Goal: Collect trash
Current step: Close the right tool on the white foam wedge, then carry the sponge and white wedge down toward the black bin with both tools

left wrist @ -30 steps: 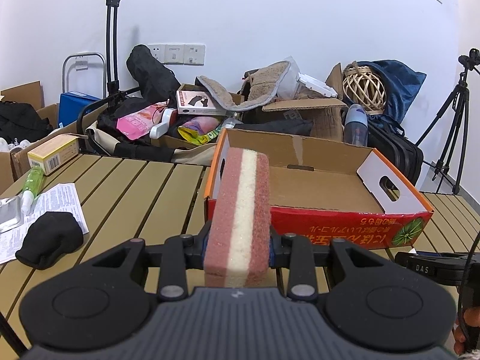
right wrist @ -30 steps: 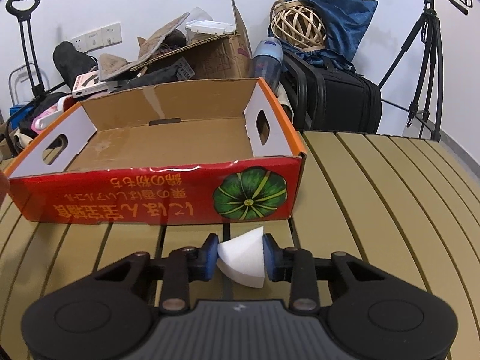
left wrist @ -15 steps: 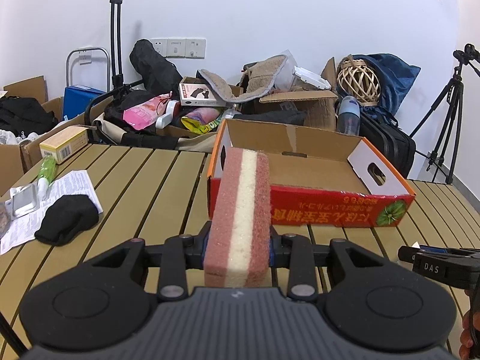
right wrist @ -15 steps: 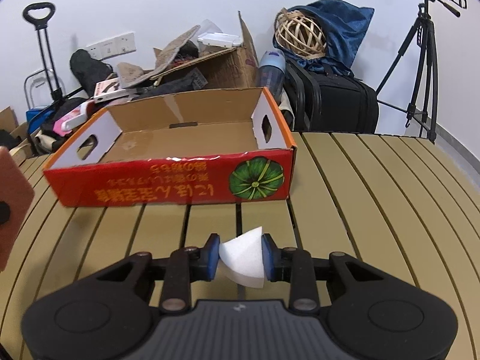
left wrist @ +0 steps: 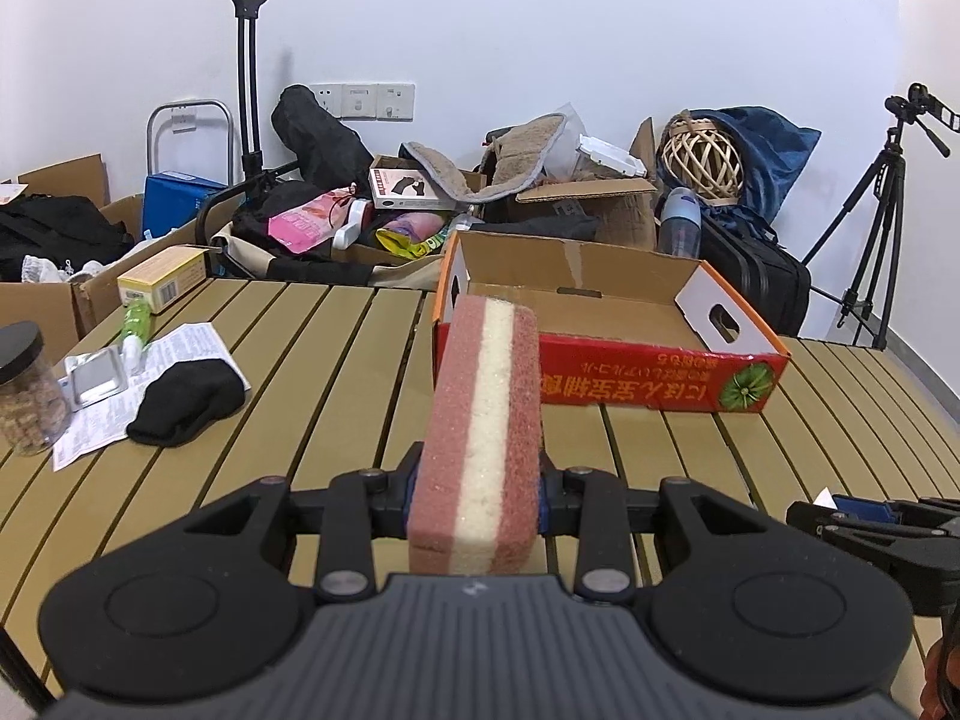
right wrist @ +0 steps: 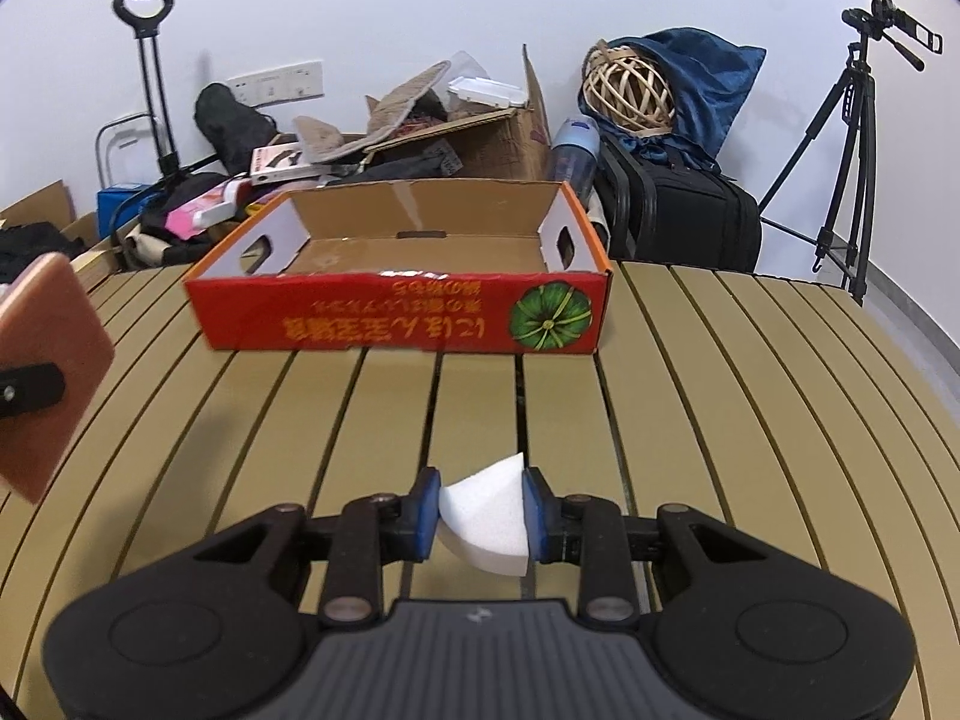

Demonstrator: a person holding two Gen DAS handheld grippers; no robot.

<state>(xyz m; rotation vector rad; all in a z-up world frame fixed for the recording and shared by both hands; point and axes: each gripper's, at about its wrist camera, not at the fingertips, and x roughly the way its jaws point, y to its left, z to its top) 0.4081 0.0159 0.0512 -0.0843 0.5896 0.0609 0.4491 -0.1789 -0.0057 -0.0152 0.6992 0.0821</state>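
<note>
my left gripper [left wrist: 477,495] is clamped tight on a pink-and-cream sponge [left wrist: 483,438] standing on edge, above the slatted table [left wrist: 336,372]. my right gripper [right wrist: 483,516] is pinched closed on a white foam wedge [right wrist: 487,513], also over the slats. farther off i see the red cardboard box [right wrist: 396,318], open-topped, with nothing showing on its visible floor, well apart from both loads. at the left, a black cloth [left wrist: 186,402] lies on a printed leaflet [left wrist: 180,354] beside a jar [left wrist: 27,384].
</note>
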